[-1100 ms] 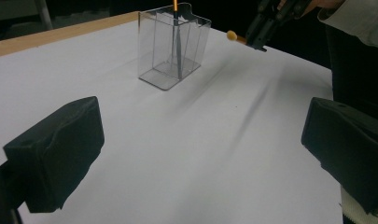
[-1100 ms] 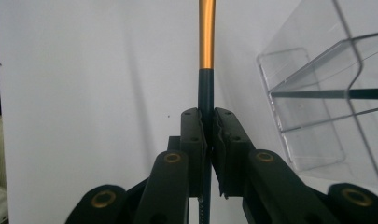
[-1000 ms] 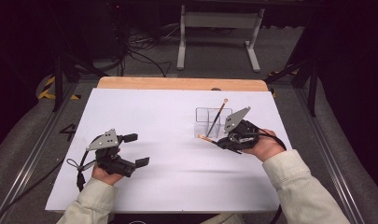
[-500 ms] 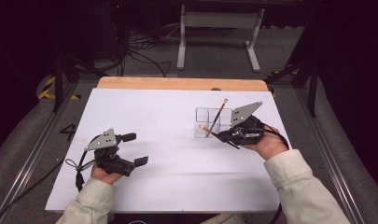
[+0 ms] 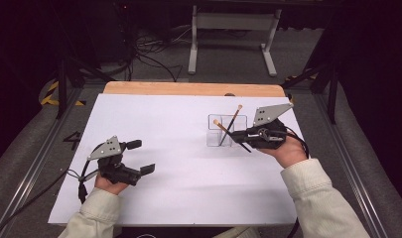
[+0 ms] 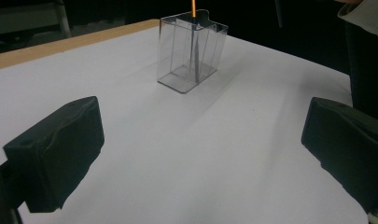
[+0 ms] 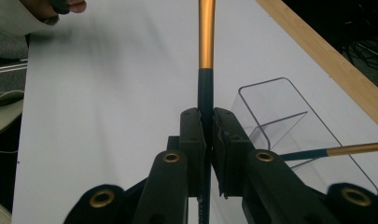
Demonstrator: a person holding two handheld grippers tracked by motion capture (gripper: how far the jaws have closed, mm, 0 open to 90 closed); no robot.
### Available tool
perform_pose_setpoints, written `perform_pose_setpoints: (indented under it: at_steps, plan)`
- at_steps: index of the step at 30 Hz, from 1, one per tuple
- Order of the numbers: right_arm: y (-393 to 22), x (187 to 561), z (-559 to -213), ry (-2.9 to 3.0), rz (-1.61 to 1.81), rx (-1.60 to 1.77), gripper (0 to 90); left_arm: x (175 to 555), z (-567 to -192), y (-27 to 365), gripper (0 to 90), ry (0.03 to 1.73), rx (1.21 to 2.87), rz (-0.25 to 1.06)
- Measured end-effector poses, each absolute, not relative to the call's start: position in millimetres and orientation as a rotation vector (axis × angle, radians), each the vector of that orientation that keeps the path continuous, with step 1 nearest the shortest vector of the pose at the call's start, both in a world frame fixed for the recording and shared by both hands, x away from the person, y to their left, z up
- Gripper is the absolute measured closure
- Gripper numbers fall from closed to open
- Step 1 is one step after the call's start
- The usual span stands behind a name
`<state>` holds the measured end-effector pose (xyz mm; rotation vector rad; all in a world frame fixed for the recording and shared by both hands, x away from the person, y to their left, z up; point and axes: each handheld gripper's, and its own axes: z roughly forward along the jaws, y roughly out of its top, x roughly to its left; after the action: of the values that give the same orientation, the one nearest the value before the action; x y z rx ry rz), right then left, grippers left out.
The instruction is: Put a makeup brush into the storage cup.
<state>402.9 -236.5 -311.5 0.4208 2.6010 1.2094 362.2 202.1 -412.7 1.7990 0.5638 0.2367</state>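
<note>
- The pencil (image 7: 206, 56) – black shaft, orange end – is clamped in the right hand-held gripper (image 5: 245, 136), lifted just beside the clear holder (image 5: 227, 131) on the right half of the desk (image 5: 178, 193).
- A second pencil (image 5: 232, 119) leans inside that holder.
- The left hand-held gripper (image 5: 139, 156) sits well apart at the near left – its jaws stand wide, with nothing between them.

My left gripper (image 5: 139, 156) and right gripper (image 5: 240, 135) are matte black, each topped with a grey three-cornered plate dotted with dark holes. Brass-ringed screw holes mark the right one's linkage. Black cables trail from both. I wear cream, ribbed-cuff sleeves (image 5: 315, 191).
</note>
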Motion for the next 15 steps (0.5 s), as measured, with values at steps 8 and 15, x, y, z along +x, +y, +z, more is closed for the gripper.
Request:
perform_pose_setpoints:
  at_steps: [8, 15]
  plan:
    - [-238.1, 404.3, -309.5, 2.538, 1.319, 0.439, 83.4, 362.5, -414.3, 203.4, 0.0, 0.572, 1.785, 0.245]
    - [-239.3, 405.9, -308.4, 2.493, 1.384, 0.467, 83.3, 362.4, -414.5, 204.6, 0.0, 0.580, 1.771, 0.247]
